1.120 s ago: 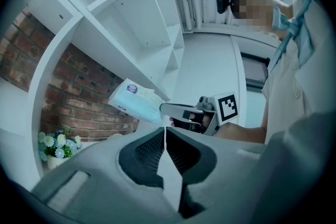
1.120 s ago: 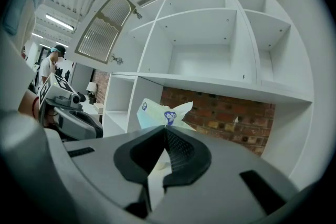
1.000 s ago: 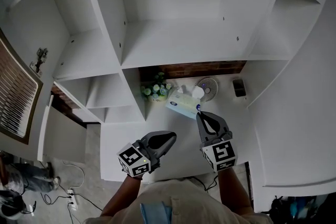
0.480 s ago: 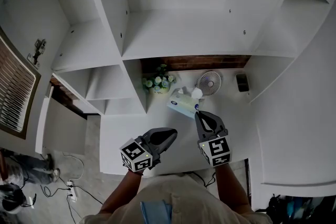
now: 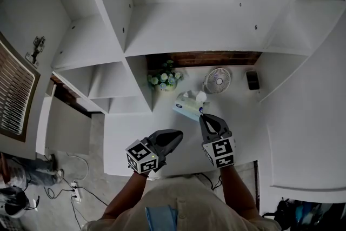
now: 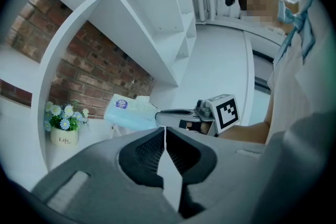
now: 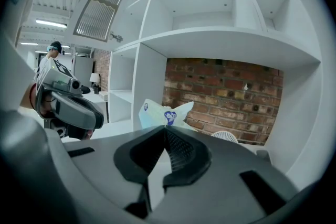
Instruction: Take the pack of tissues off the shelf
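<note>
Head view first: the right gripper (image 5: 202, 116) sits just below the middle of the frame, and it has the pack of tissues (image 5: 189, 107) by its near corner. In its own view the right gripper (image 7: 165, 127) has its jaws pressed together on the thin edge of the pack (image 7: 164, 113), which juts up and left from the tips, its blue round label facing the camera.

Over to the left gripper (image 5: 175, 137), lower and left of centre, just beside the right one but apart from it. Its own view shows the left gripper (image 6: 165, 128) with jaws closed flat on each other and nothing between them.

That view catches the pack (image 6: 128, 113) side-on too: pale blue, tilted, held out at the tip of the right gripper (image 6: 173, 112), with white tissue poking from its top. Whether its underside touches the white counter (image 5: 238, 116) I can't tell.

The pack is out in front of the white shelf (image 5: 189, 30), whose compartments fill the upper frame. Behind it, against the brick wall (image 5: 205, 58), stand a pot of flowers (image 5: 164, 80) to the upper left, a small round fan (image 5: 218, 80) just above, and a small dark device (image 5: 252, 80) to the right.
</note>
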The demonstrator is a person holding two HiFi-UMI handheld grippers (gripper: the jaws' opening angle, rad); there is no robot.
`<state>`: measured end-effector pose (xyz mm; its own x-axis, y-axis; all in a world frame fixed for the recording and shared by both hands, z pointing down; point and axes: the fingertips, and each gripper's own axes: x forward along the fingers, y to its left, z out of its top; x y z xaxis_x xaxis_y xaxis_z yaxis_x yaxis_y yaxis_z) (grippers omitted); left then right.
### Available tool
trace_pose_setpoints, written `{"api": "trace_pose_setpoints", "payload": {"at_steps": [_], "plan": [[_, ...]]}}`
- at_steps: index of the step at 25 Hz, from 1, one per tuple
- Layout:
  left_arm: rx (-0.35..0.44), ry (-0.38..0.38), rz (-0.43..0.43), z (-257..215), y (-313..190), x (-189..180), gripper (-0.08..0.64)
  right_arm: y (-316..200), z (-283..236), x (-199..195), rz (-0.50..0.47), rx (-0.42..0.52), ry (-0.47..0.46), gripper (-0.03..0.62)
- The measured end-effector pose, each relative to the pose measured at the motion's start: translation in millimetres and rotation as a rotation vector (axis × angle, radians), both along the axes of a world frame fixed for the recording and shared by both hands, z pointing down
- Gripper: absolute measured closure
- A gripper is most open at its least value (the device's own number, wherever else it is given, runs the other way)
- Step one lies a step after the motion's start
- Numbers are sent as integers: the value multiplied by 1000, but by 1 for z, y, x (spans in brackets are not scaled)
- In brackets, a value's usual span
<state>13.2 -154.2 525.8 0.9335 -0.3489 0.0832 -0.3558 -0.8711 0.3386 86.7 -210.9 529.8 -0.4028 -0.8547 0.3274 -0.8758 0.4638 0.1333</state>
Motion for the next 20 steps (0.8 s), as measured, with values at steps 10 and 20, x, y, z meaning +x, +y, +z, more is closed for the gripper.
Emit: {"api": "trace_pose_setpoints", "payload": {"at_steps": [10, 20], "plan": [[-37, -34, -3, 25, -2, 3, 546, -1, 44, -2, -9, -77, 16, 574], [-132, -30, -35, 66, -16, 0, 546, -6, 83, -7, -25, -128, 35, 575]]}}
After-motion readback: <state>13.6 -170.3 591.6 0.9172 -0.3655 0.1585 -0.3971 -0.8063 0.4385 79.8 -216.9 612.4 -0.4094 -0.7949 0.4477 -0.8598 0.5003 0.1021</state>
